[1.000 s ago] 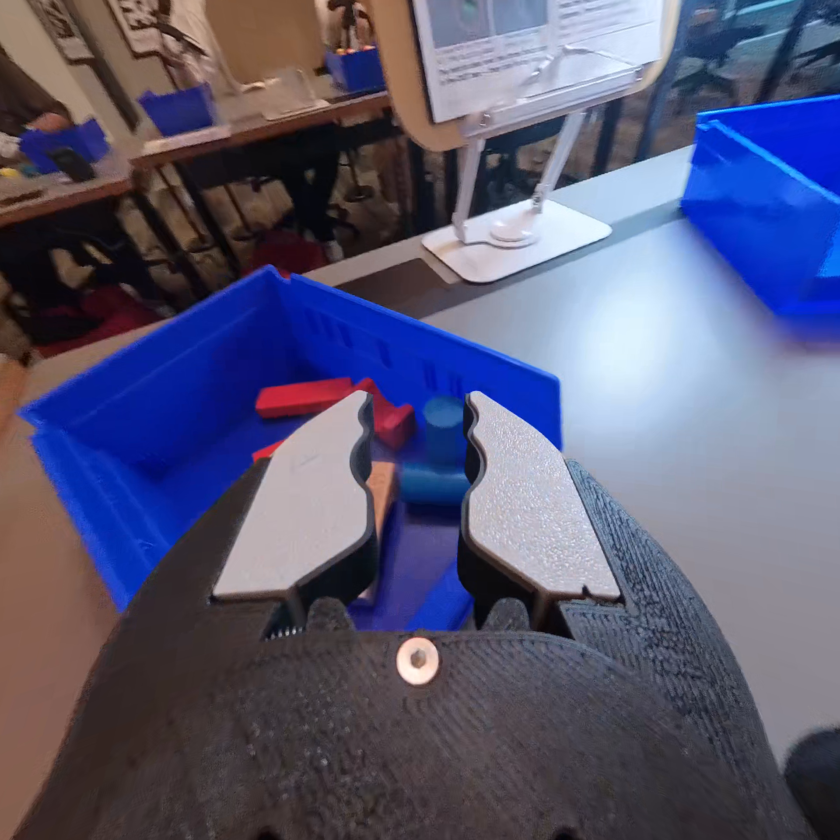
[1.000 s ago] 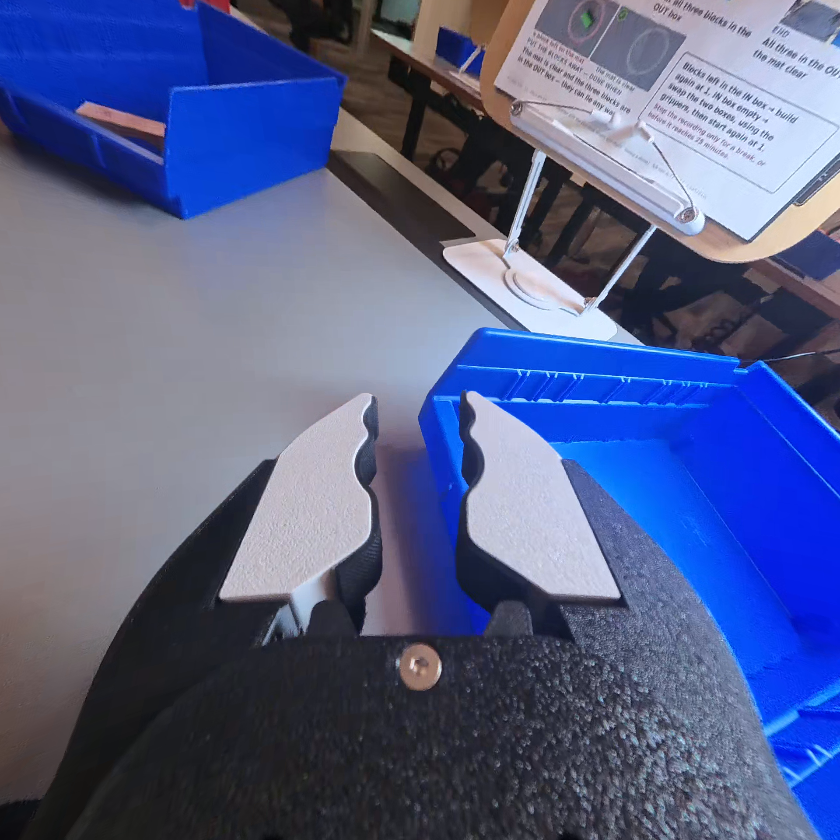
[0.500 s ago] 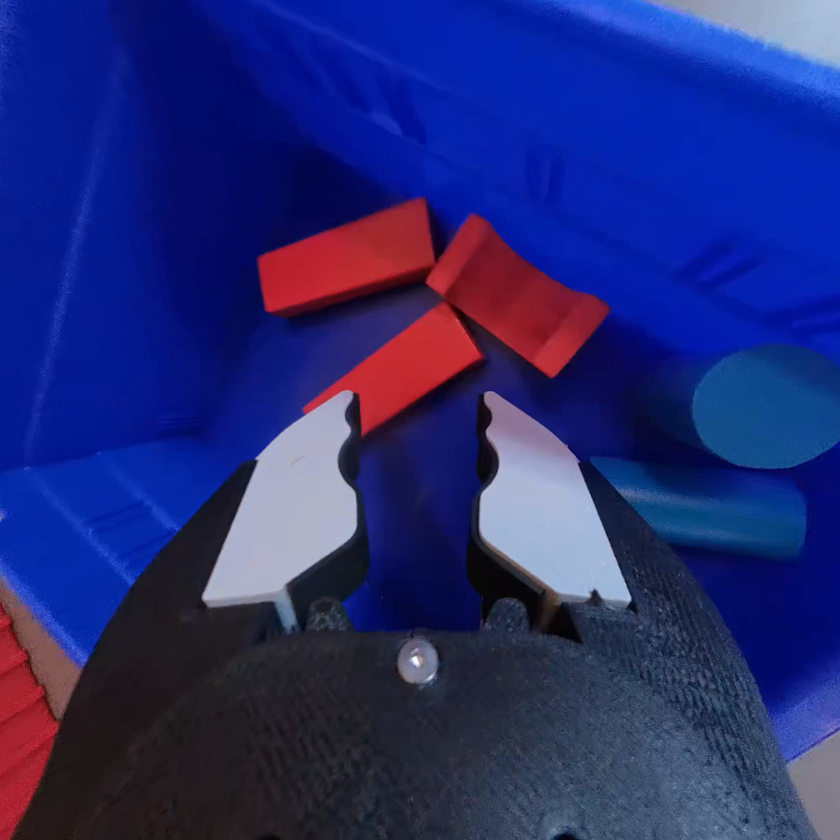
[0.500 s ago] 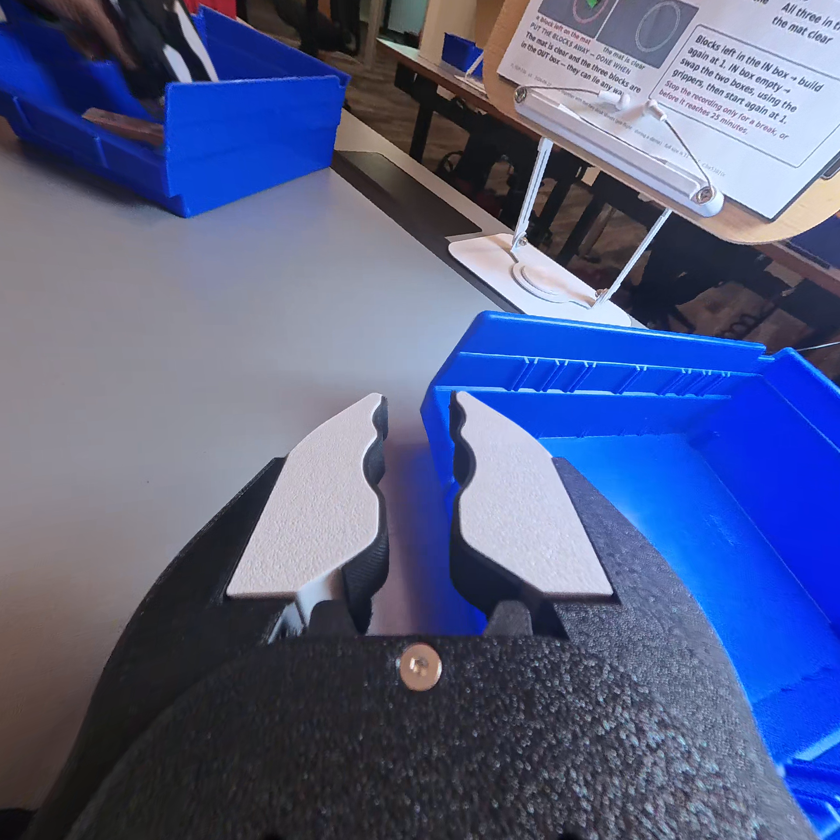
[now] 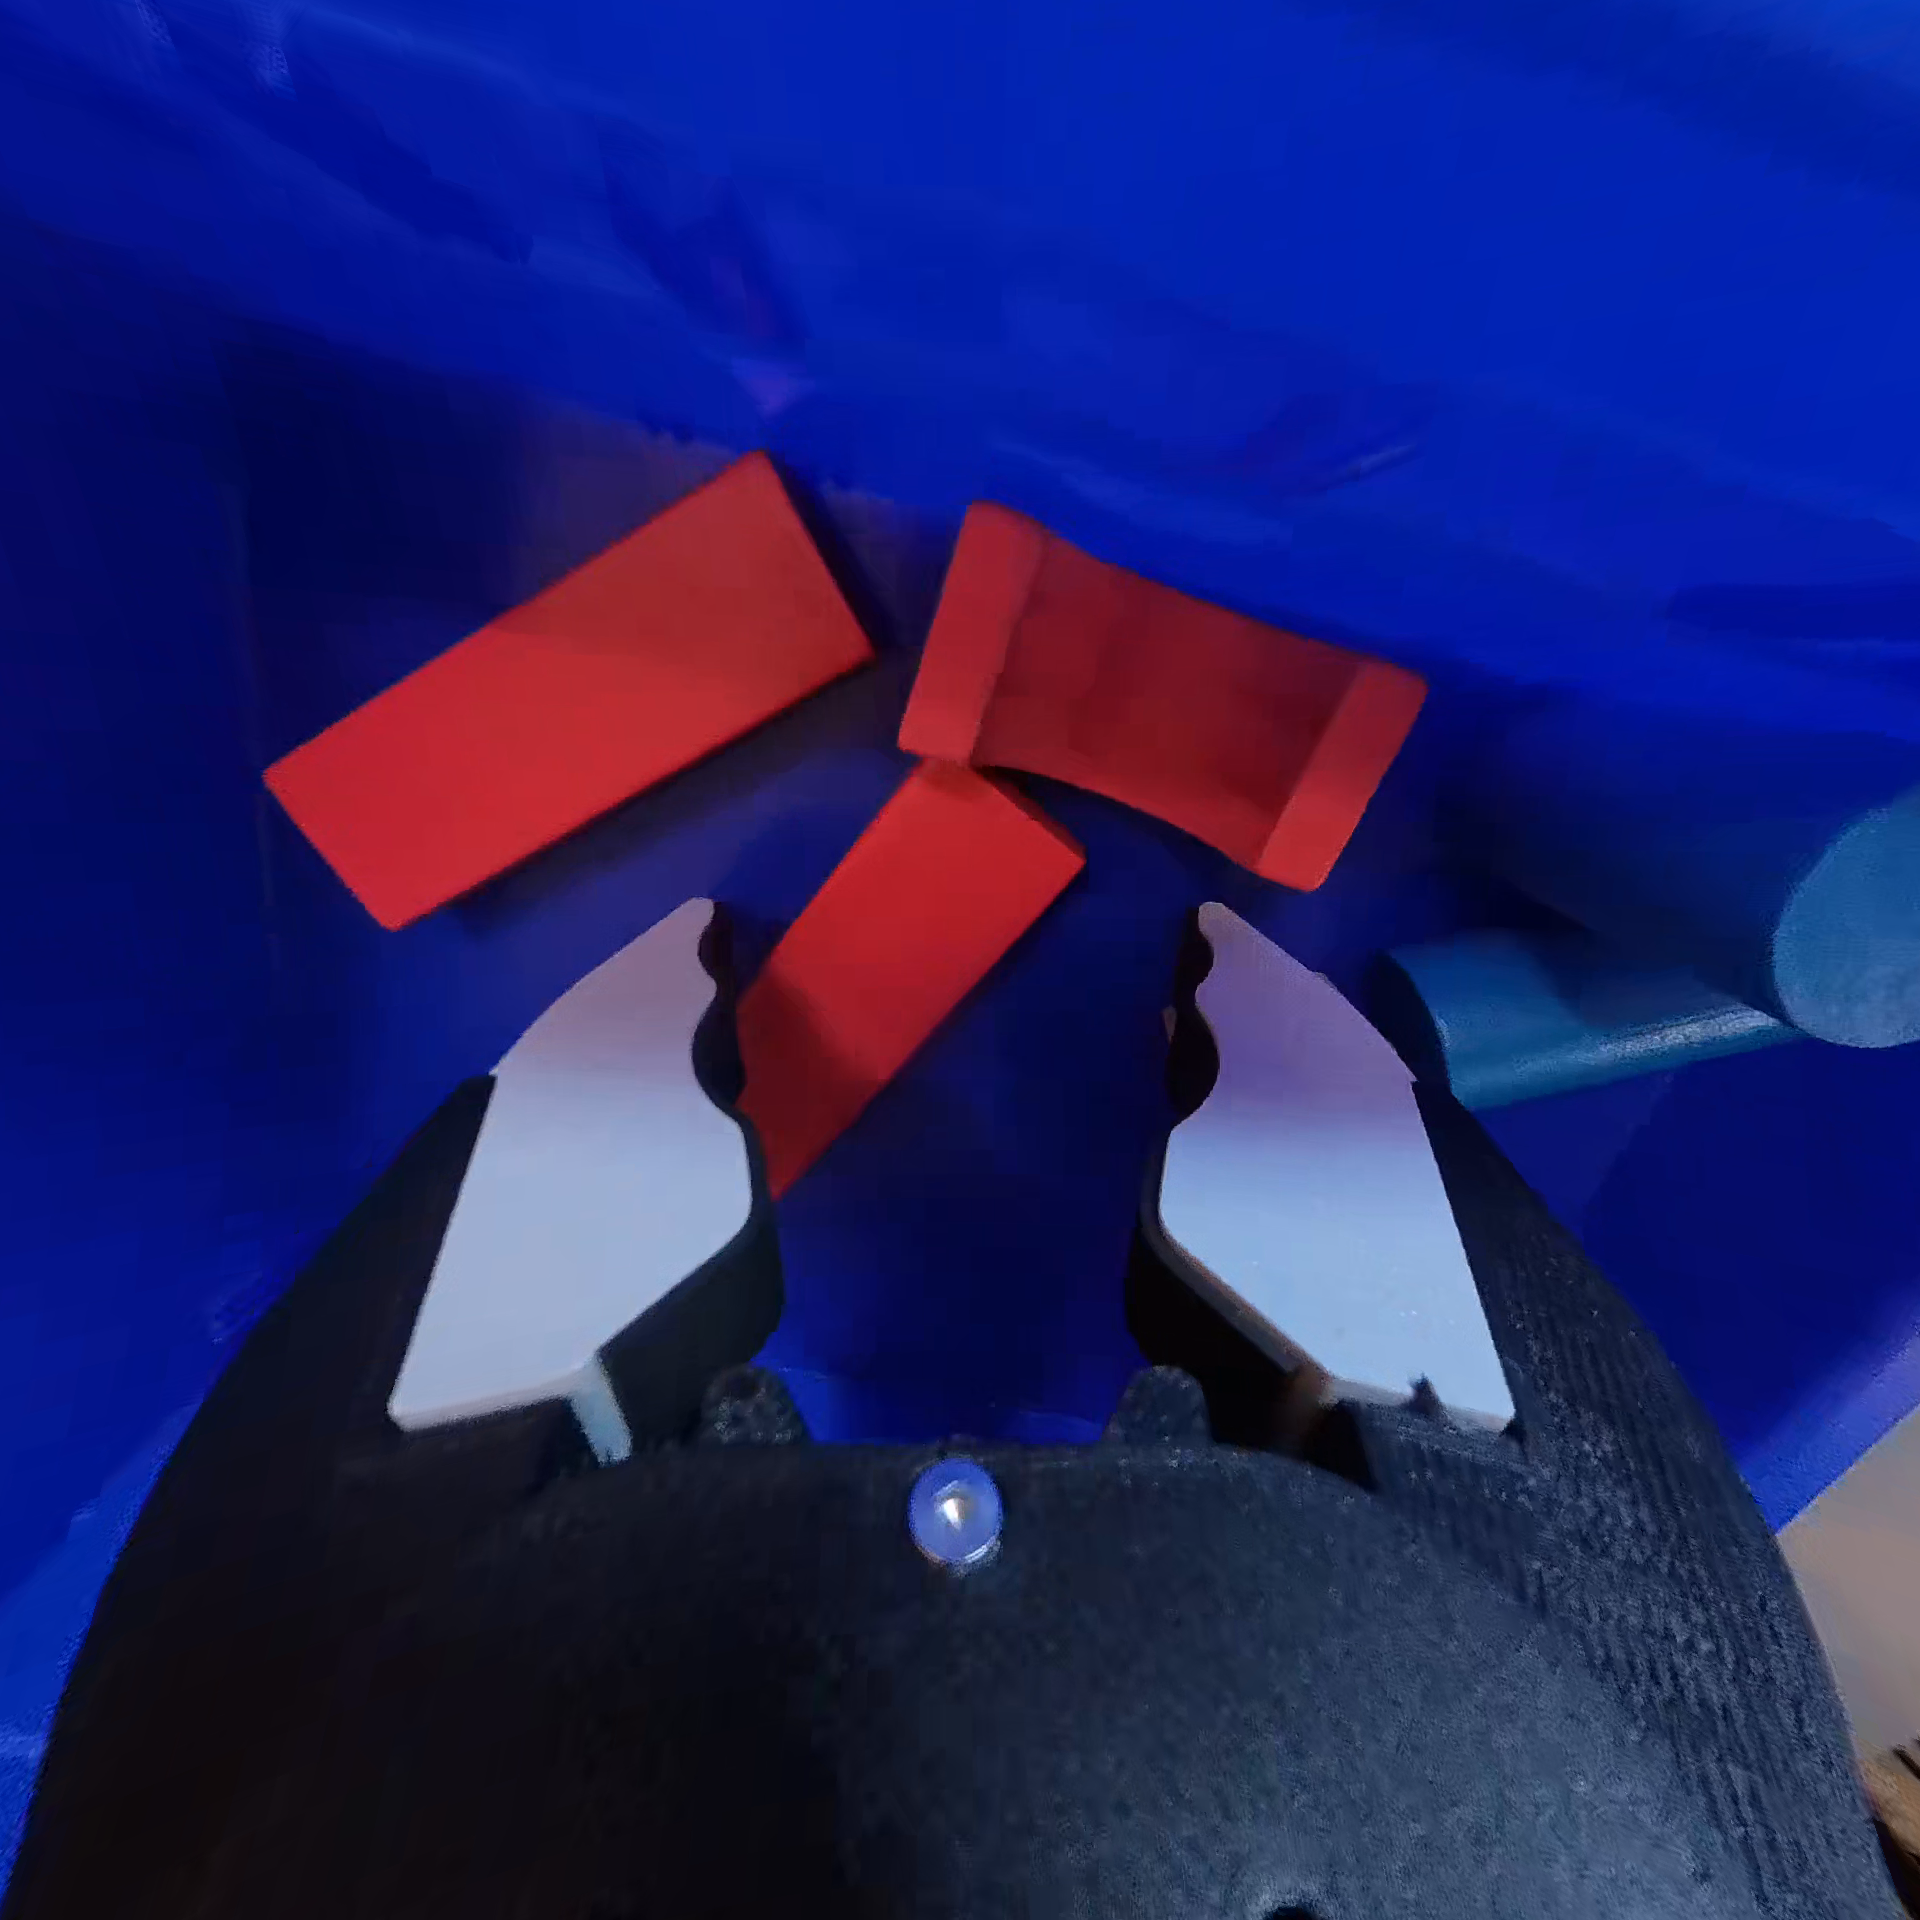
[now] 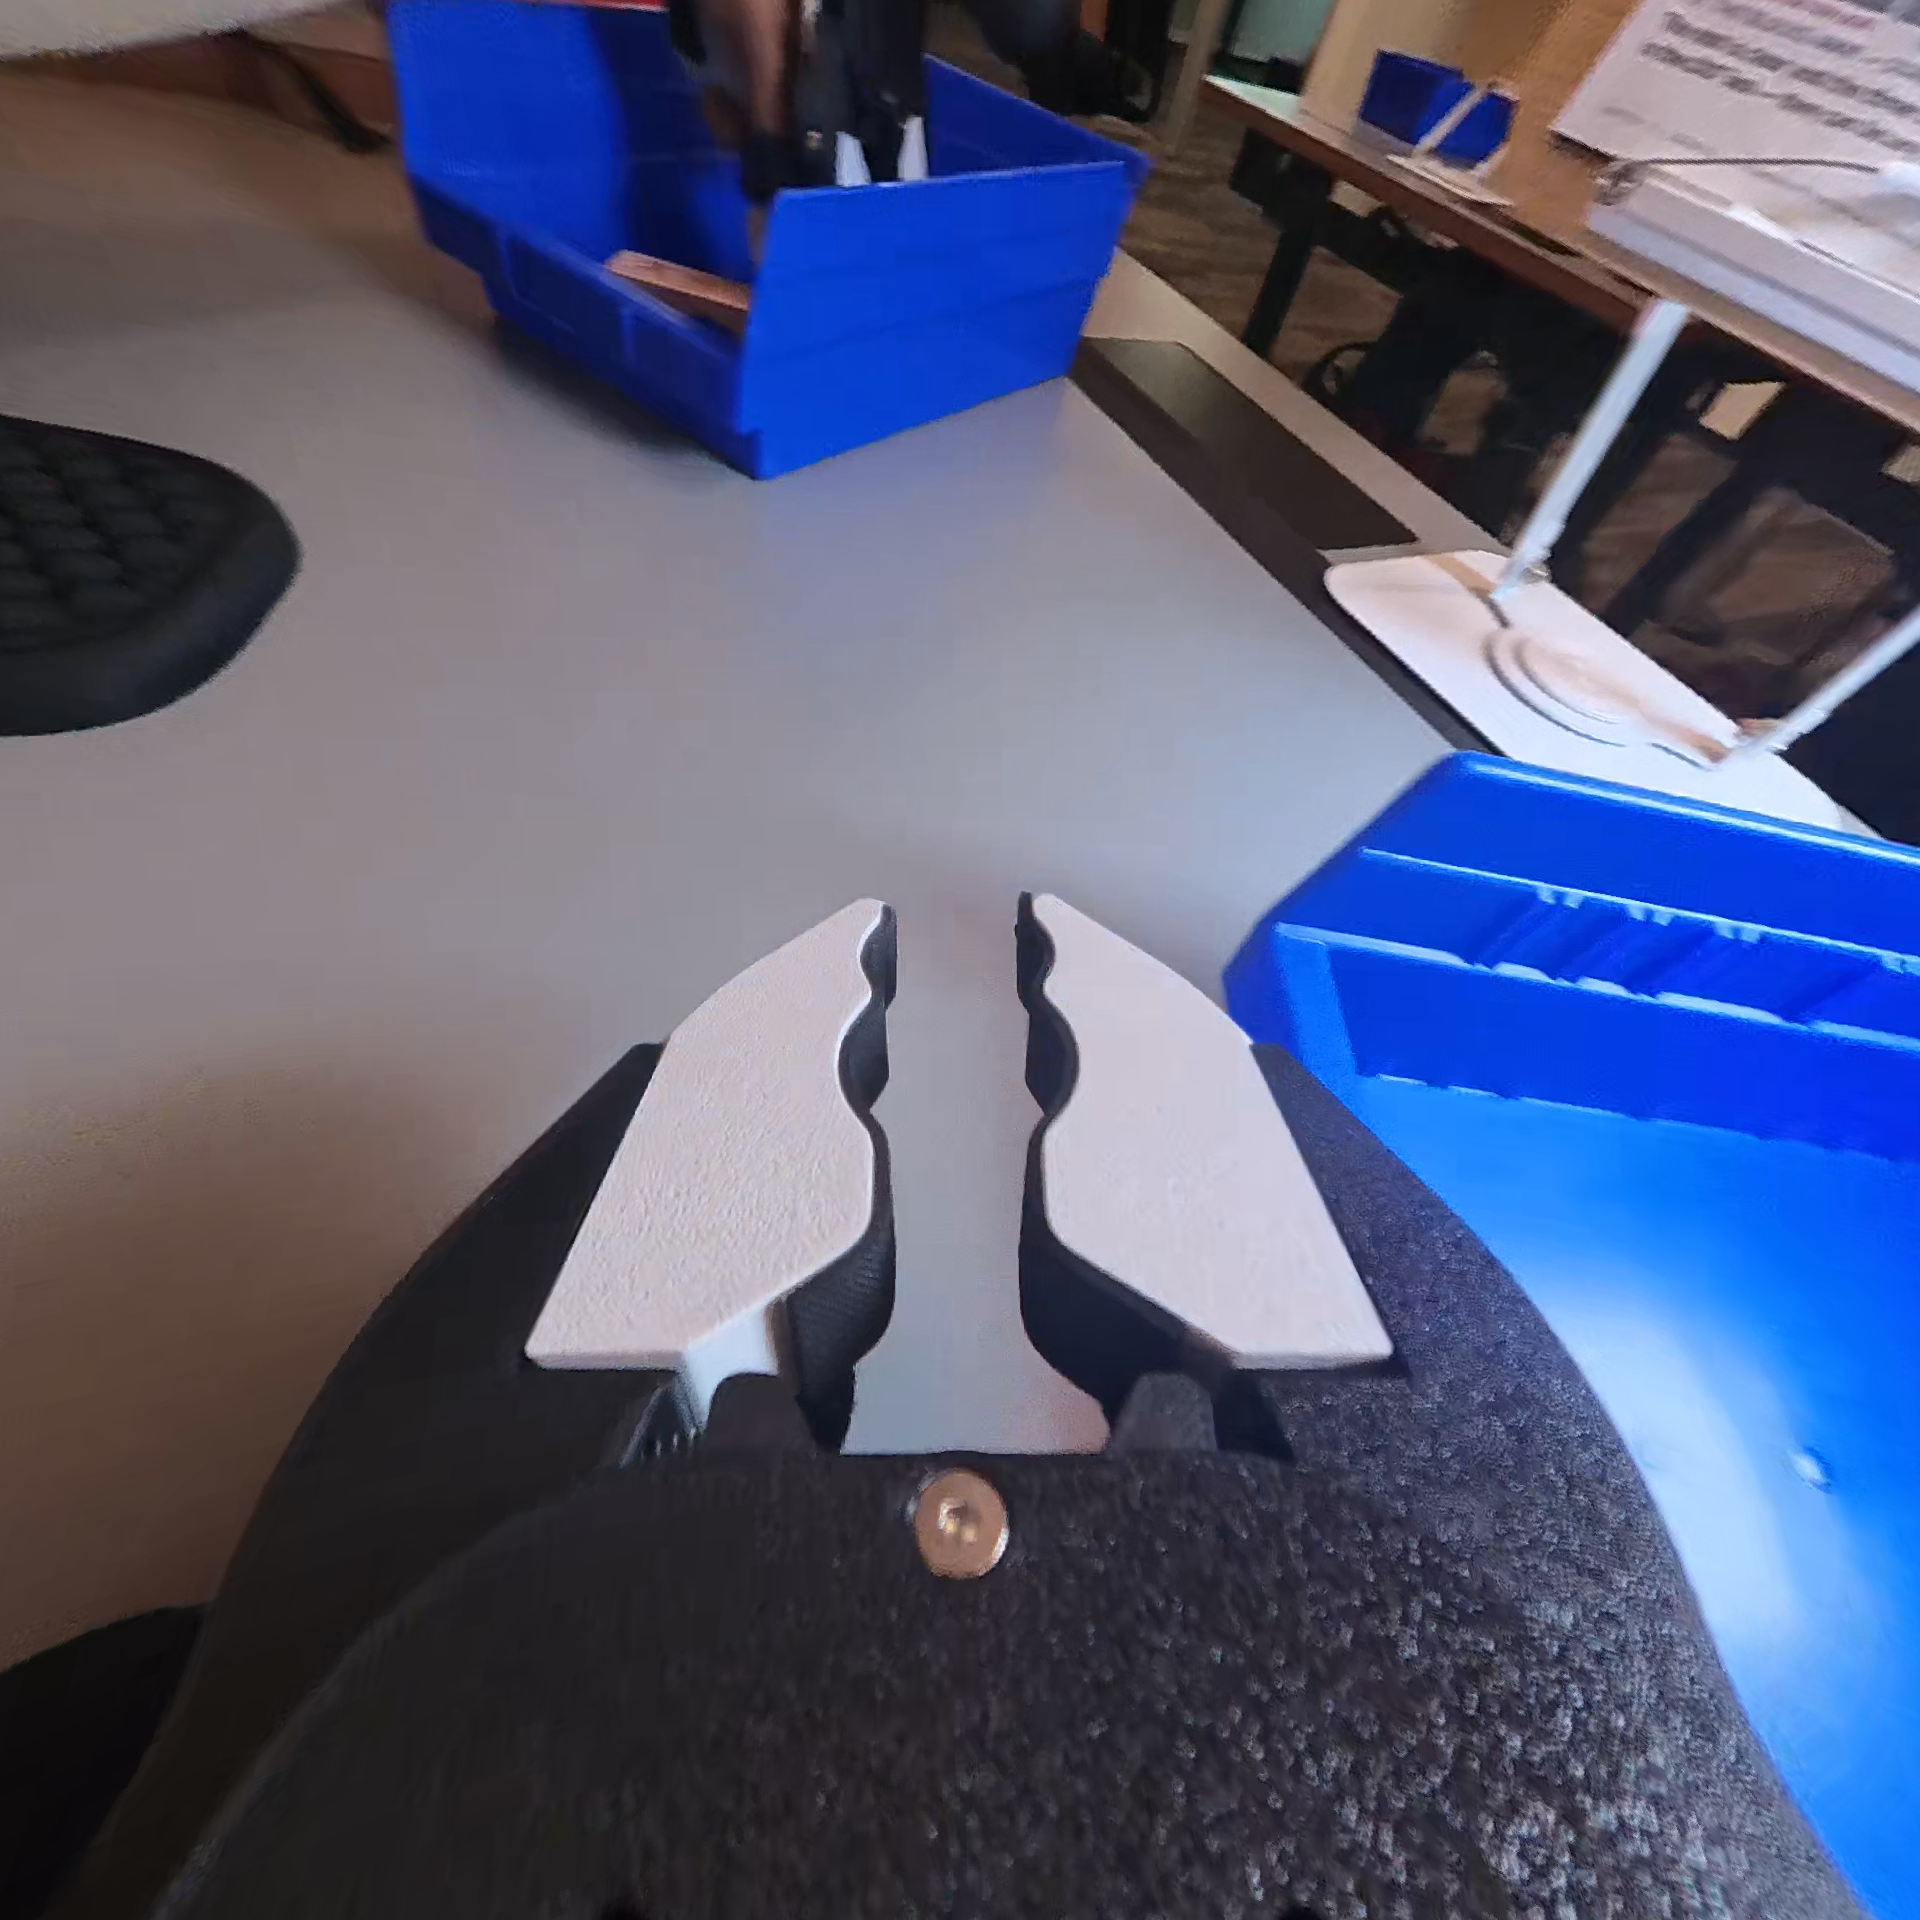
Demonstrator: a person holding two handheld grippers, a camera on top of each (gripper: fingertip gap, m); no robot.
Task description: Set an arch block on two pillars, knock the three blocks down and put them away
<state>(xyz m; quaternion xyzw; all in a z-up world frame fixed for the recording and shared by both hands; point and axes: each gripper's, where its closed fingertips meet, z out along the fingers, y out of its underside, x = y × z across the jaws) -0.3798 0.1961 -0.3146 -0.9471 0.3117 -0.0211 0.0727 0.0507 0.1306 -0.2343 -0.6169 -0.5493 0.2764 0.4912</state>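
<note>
In the left wrist view, my left gripper (image 5: 956, 914) is open wide and empty, low inside a blue bin (image 5: 1039, 260). A red flat block (image 5: 904, 966) lies between its fingertips, close to the left finger. A second red flat block (image 5: 566, 691) and a red arch block (image 5: 1153, 696) lie just beyond. In the right wrist view, my right gripper (image 6: 954, 909) is empty above the grey table (image 6: 623, 727), its jaws only a narrow gap apart. The left gripper (image 6: 873, 145) shows far off inside the far bin (image 6: 914, 291).
Two blue cylinders (image 5: 1849, 935) (image 5: 1579, 1023) lie at the right of the left bin. A wooden block (image 6: 681, 291) shows in the far bin. A second blue bin (image 6: 1558, 935) stands right of my right gripper. A black mat (image 6: 104, 582) lies left, a white stand base (image 6: 1507, 644) at the table's edge. The tips of one gripper are about 45 cm away from the tips of the other.
My left gripper went down into the bin, closer to the red blocks, and opened wider. My right gripper swung left away from the near bin and its jaws narrowed.
</note>
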